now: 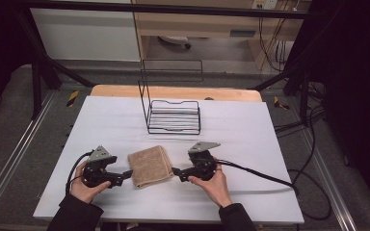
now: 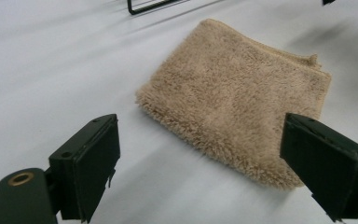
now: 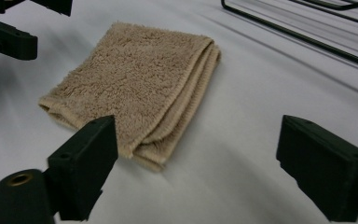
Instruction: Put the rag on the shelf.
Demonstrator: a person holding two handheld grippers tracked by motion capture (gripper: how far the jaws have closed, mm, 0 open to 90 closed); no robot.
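A folded tan towel lies flat on the white table, near the front and between my two grippers. My left gripper sits just to its left, pointing at it, jaws open with nothing between them. My right gripper points at the towel from the right, also open and holding nothing. In the left gripper view the towel lies just ahead of the open left gripper. In the right gripper view the towel shows its layered folded edge ahead of the open right gripper, with the left gripper beyond.
A black wire rack with a tall upright frame stands at the middle back of the table. A black cable trails from the right gripper across the table's right side. Black frame bars surround the table.
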